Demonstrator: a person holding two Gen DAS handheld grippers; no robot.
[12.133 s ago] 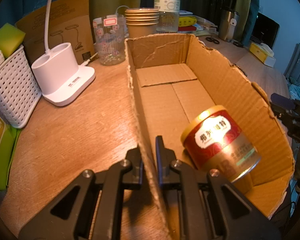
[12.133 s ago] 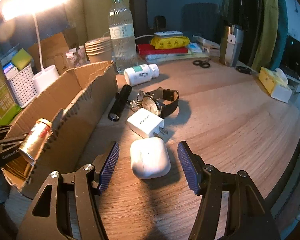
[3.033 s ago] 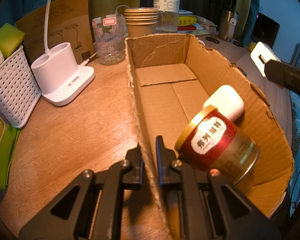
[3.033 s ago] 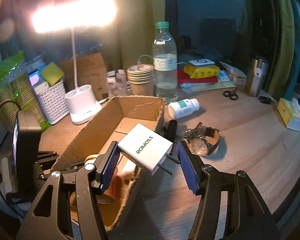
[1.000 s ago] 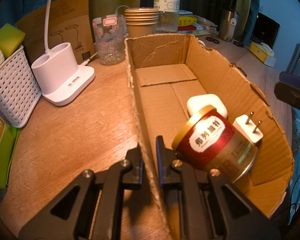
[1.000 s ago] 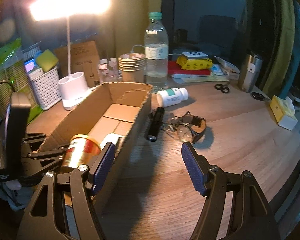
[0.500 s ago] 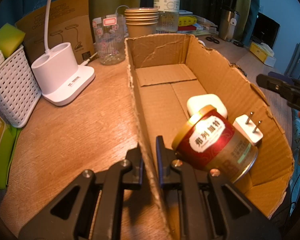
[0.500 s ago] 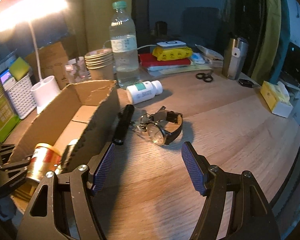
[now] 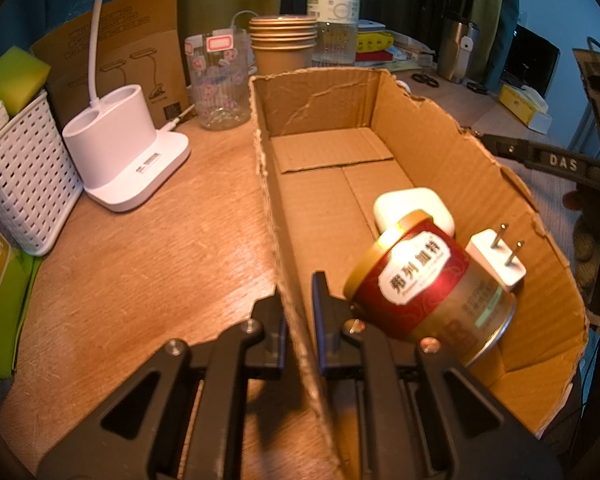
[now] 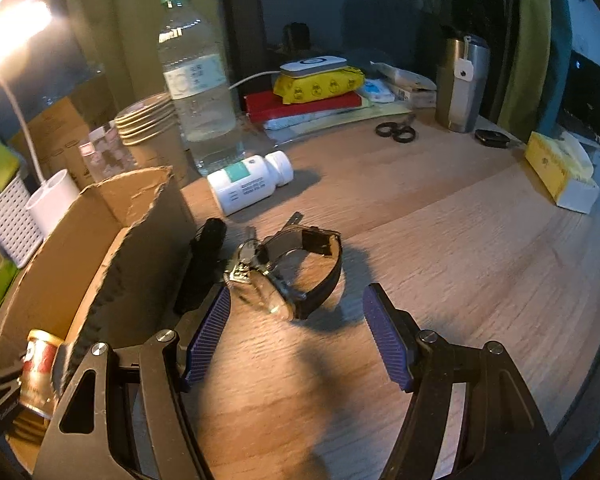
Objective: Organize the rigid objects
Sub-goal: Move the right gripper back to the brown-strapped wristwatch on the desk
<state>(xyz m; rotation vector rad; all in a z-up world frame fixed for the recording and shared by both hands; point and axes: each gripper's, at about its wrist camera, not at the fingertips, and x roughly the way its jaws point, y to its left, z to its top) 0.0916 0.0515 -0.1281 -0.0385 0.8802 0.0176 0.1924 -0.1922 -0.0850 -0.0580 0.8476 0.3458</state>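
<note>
My left gripper [image 9: 300, 292] is shut on the left wall of the open cardboard box [image 9: 272, 184]. Inside the box lie a red-and-gold tin [image 9: 428, 292], a white earbud case [image 9: 404, 208] and a white plug charger [image 9: 496, 264]. My right gripper [image 10: 296, 328] stands open over the wooden table, just short of a black-strapped wristwatch [image 10: 300, 272]. Keys [image 10: 244, 264] and a black flashlight [image 10: 204, 256] lie between the watch and the box's wall [image 10: 140, 248]. A white pill bottle [image 10: 252, 184] lies on its side farther back.
A white lamp base [image 9: 124, 156], a white woven basket [image 9: 20, 176] and a green packet [image 9: 0, 280] stand left of the box. Paper cups [image 9: 282, 40], a water bottle [image 10: 196, 84], scissors [image 10: 396, 132], a steel tumbler [image 10: 460, 84] and a tissue box [image 10: 560, 176] line the back.
My right gripper has swung away from the box toward the right and come down close to the watch, still open. The left gripper and the box's contents have not moved.
</note>
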